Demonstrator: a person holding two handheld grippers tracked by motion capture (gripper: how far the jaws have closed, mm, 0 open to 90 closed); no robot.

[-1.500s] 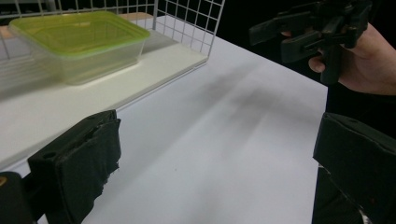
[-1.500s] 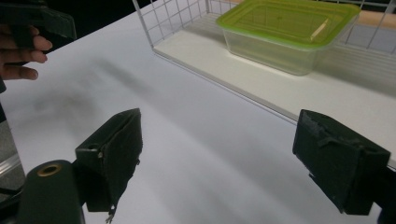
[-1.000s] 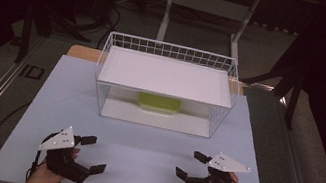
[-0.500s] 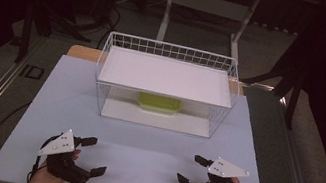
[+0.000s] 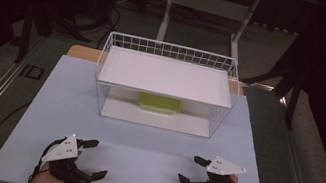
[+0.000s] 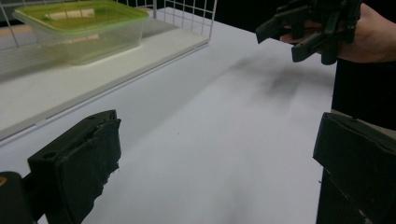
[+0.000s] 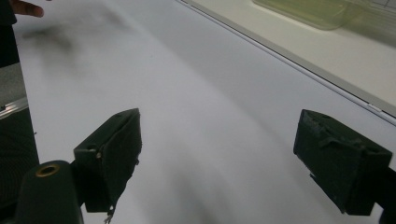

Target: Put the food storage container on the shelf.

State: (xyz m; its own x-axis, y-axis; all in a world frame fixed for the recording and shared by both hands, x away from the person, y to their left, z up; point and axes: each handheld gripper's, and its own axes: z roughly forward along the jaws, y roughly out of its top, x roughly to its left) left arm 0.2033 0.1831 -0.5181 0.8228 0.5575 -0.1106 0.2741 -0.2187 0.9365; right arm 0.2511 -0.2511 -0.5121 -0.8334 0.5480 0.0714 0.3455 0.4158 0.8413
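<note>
We hold the left gripper wide open over the white table; ahead, the green-lidded container sits inside the wire basket under its white shelf; the right gripper gapes wide too.

the left gripper and right gripper are black, each topped by a pale grey plate. the desk is a pale bluish white. the rack is a white wire grid with white shelves. the box is clear with a yellow-green lid.
</note>
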